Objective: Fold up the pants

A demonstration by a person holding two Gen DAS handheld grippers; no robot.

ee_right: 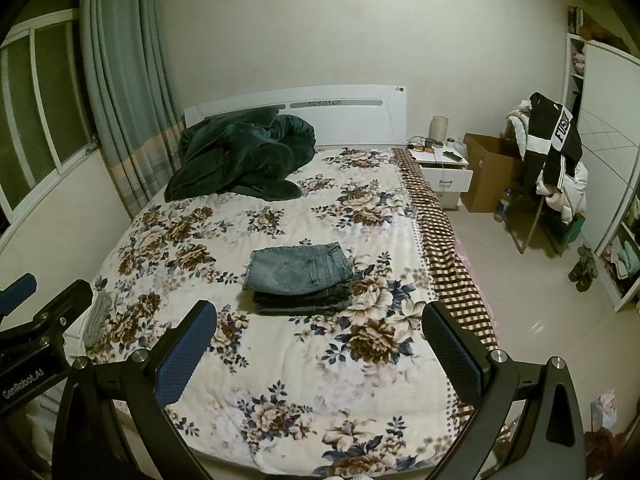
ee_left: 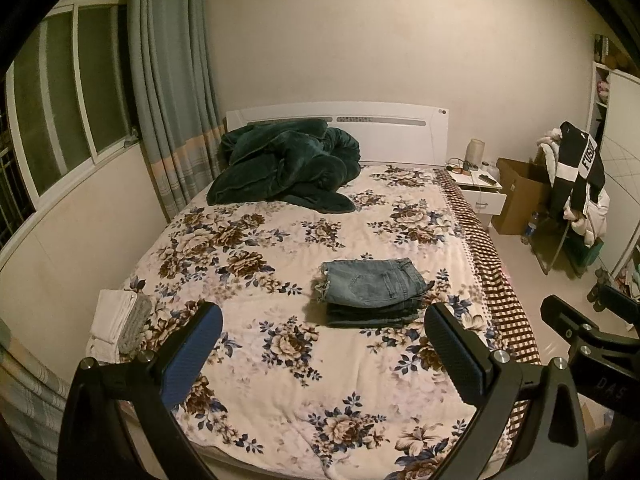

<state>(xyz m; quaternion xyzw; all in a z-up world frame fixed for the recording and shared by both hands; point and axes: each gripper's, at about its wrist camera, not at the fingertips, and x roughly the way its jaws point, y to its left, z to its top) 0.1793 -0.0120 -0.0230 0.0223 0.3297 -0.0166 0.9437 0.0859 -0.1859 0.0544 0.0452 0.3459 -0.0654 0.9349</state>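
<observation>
Blue denim pants [ee_left: 370,292] lie folded in a flat stack on the floral bedspread [ee_left: 280,360], right of the bed's middle; they also show in the right wrist view [ee_right: 300,276]. My left gripper [ee_left: 324,320] is open and empty, held above the foot of the bed, well short of the pants. My right gripper [ee_right: 320,318] is open and empty too, beside the left one, also short of the pants. The right gripper's body shows at the right edge of the left wrist view [ee_left: 580,328].
A dark green blanket [ee_left: 280,164] is heaped at the headboard. Folded white and grey cloths [ee_left: 120,320] sit at the bed's left edge. Right of the bed are a white nightstand [ee_left: 480,192], a cardboard box [ee_left: 520,196] and a clothes-laden chair [ee_left: 576,184].
</observation>
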